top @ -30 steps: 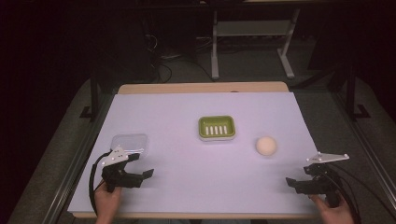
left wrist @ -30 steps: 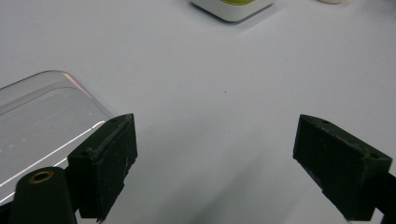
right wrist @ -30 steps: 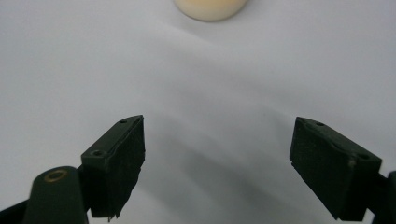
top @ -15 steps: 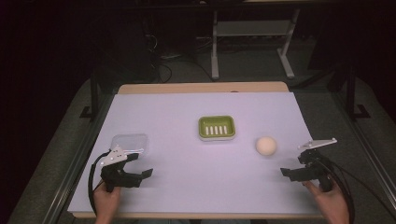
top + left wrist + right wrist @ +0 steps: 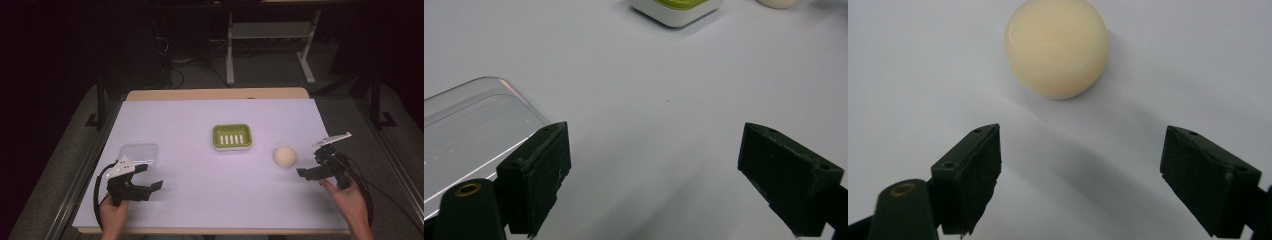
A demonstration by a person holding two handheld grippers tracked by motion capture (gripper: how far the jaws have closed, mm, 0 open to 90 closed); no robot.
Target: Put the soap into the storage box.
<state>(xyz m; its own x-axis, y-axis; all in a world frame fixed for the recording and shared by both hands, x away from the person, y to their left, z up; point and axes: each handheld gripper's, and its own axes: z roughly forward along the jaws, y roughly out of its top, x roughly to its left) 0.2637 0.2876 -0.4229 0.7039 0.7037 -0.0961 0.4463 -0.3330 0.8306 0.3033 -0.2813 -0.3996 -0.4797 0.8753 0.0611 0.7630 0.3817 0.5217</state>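
White-covered desk (image 5: 200, 200), dark room behind. Near edge: our left gripper (image 5: 145, 186) jaws spread, empty, clear lid (image 5: 140, 153) just beyond. Our right gripper (image 5: 309, 173) agape, empty, facing cream round soap (image 5: 285, 156) near right edge. We judge soap stiff, slippery; grip across flanks. Farther, centre: green soap dish (image 5: 232, 136).

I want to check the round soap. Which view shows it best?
The right gripper view: the soap is large and whole, ahead of the open jaws. The high view shows it small, right of the green dish. The left gripper view catches its edge.
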